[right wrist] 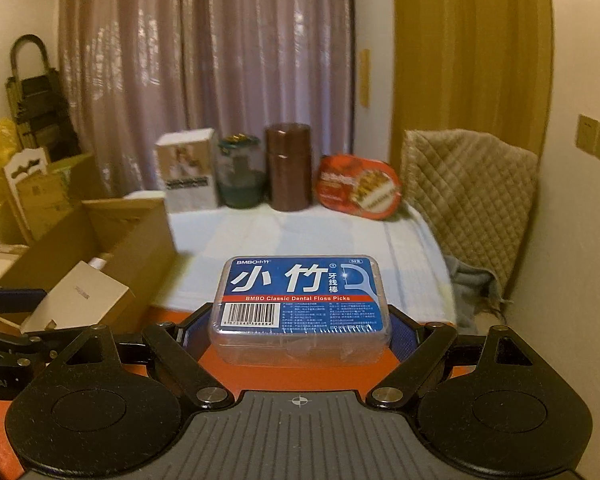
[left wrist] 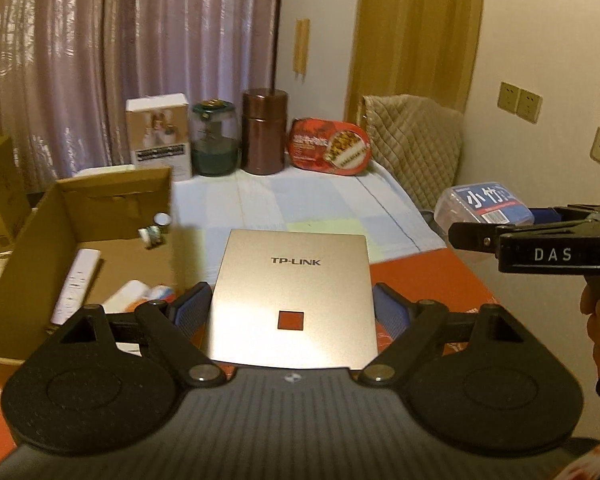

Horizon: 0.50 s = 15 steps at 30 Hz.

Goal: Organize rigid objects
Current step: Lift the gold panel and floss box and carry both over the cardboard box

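My left gripper (left wrist: 290, 312) is shut on a flat silver TP-LINK box (left wrist: 292, 296), its blue pads pressed to both sides, held above the orange surface. My right gripper (right wrist: 300, 328) is shut on a clear dental floss pick box (right wrist: 302, 304) with a blue label; this box also shows in the left wrist view (left wrist: 482, 204), at the right. An open cardboard box (left wrist: 112, 196) stands to the left and holds a white remote (left wrist: 76, 284) and small items. The TP-LINK box also shows at the left of the right wrist view (right wrist: 86, 300), beside the cardboard box (right wrist: 112, 228).
At the back of the white-covered table (left wrist: 308, 200) stand a white carton (left wrist: 160, 136), a green-lidded jar (left wrist: 214, 140), a brown canister (left wrist: 265, 132) and a red food pack (left wrist: 330, 148). A quilted chair (left wrist: 416, 148) is at the right. Curtains hang behind.
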Motion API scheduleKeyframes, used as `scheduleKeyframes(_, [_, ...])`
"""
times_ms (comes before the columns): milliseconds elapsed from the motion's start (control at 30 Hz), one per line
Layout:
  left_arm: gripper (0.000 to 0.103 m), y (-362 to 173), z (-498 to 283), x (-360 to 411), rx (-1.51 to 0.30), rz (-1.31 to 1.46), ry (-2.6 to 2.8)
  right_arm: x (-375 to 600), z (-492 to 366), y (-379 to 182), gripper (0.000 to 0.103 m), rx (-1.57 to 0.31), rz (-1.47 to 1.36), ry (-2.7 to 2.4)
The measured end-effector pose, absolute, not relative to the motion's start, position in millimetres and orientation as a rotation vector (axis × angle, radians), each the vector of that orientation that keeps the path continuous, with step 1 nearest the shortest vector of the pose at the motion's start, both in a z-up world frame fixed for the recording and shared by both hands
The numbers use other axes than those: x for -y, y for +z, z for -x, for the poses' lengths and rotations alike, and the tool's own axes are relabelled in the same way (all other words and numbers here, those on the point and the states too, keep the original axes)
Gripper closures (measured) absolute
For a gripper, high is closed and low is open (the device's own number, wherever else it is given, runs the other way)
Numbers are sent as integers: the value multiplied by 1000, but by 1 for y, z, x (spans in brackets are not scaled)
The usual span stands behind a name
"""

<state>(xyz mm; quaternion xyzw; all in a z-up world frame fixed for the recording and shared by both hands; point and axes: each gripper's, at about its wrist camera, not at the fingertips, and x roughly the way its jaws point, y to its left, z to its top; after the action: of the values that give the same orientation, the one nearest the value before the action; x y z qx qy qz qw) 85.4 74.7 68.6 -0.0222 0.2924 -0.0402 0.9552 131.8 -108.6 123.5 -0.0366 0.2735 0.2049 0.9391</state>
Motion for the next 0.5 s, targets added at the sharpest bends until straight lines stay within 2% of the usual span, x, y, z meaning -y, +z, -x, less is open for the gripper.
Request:
scheduleKeyframes(300, [20,90,-67,-140,-572,51,39,42,-131,145,20,-530,100,556])
scheduleKeyframes(500, [20,91,-58,-192,-573,46,129,1,-135,139,20,-540,90,628])
